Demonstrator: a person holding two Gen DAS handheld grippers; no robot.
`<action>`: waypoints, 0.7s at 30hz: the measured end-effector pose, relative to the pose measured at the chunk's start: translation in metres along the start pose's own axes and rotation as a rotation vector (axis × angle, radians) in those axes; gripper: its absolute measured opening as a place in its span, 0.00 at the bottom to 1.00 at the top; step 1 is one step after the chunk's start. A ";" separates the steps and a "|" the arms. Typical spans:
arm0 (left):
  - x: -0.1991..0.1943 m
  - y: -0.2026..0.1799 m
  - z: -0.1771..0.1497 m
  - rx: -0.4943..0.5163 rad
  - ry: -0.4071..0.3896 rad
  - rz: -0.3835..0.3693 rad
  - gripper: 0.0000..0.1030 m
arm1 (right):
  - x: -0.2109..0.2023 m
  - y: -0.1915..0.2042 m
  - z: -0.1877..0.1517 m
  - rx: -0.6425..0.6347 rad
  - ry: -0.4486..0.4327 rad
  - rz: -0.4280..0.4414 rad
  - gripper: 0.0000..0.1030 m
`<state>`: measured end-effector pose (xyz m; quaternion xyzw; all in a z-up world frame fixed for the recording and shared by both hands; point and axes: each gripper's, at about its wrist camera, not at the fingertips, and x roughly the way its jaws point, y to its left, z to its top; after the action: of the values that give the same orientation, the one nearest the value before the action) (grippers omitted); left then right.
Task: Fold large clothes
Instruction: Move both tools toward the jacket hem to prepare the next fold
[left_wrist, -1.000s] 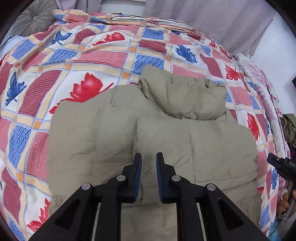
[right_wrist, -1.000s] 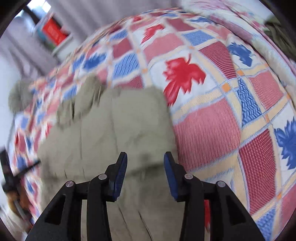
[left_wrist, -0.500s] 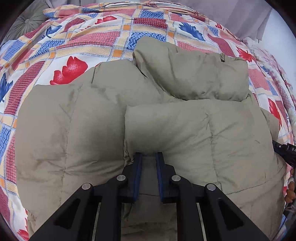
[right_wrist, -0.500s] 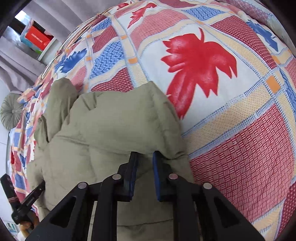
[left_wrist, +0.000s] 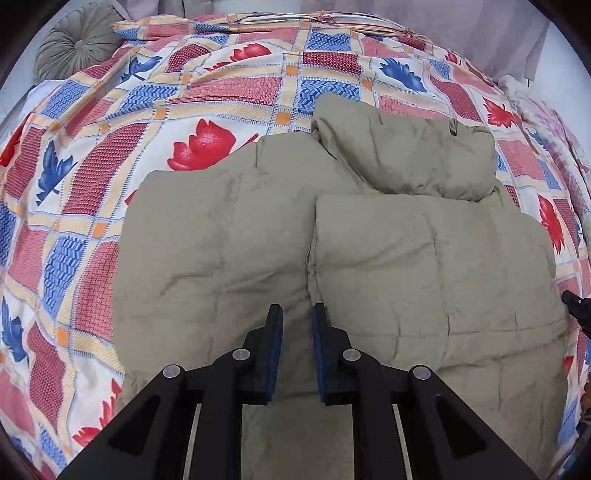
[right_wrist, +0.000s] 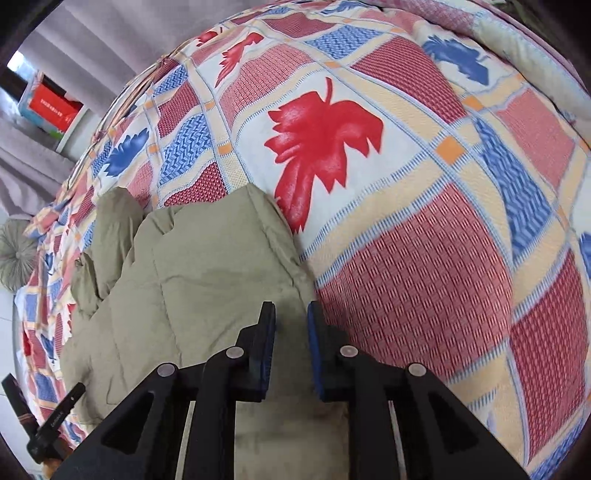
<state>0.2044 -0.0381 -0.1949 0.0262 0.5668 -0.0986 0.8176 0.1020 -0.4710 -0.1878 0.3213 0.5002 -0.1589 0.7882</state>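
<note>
Left wrist view: my left gripper (left_wrist: 297, 317) sits at bottom centre, jaws at a narrow gap with nothing pinched between the blue pads (left_wrist: 277, 347). The khaki puffer jacket (left_wrist: 229, 236) lies directly under and ahead of the tips; I can't tell whether the tips touch the fabric. The gap lines up with the vertical edge where a folded-over panel (left_wrist: 424, 266) overlaps the flat body. That panel fills centre-right of the frame; the flat body fills centre-left. Farther up, right of centre, the hood (left_wrist: 406, 155) is bunched into a puffy roll resting on the panel's top edge. The fabric is quilted in broad squares, lightly wrinkled, matte. Around the jacket runs the patchwork bedspread (left_wrist: 92, 155), red and blue leaves on checks. A round tufted cushion (left_wrist: 74, 48) sits at upper left. The tip of my right gripper (left_wrist: 578, 312) pokes in at the right edge.

Right wrist view: right gripper (right_wrist: 291, 317) at bottom centre, jaws also narrow, nothing gripped between them. The jacket (right_wrist: 207, 280) lies below and left of the tips, its right edge running just under the gap; bare bedspread (right_wrist: 424, 288) is to the right. The jacket narrows toward upper left, where the hood (right_wrist: 110, 229) rumples. My left gripper (right_wrist: 55, 421) shows at lower left. Beyond the bed, upper left: a grey curtain (right_wrist: 92, 37) and a red box (right_wrist: 50, 107).
</note>
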 end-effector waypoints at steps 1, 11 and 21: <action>-0.004 0.001 -0.004 0.002 0.003 0.001 0.17 | -0.004 0.000 -0.005 -0.004 0.001 0.000 0.22; -0.038 0.008 -0.053 0.015 0.057 -0.015 0.17 | -0.044 -0.002 -0.060 0.007 0.032 0.018 0.35; -0.072 0.010 -0.100 0.089 0.055 0.011 1.00 | -0.078 -0.001 -0.119 -0.019 0.091 0.037 0.43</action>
<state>0.0902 -0.0033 -0.1644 0.0682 0.5841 -0.1185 0.8001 -0.0154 -0.3985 -0.1538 0.3297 0.5312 -0.1248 0.7704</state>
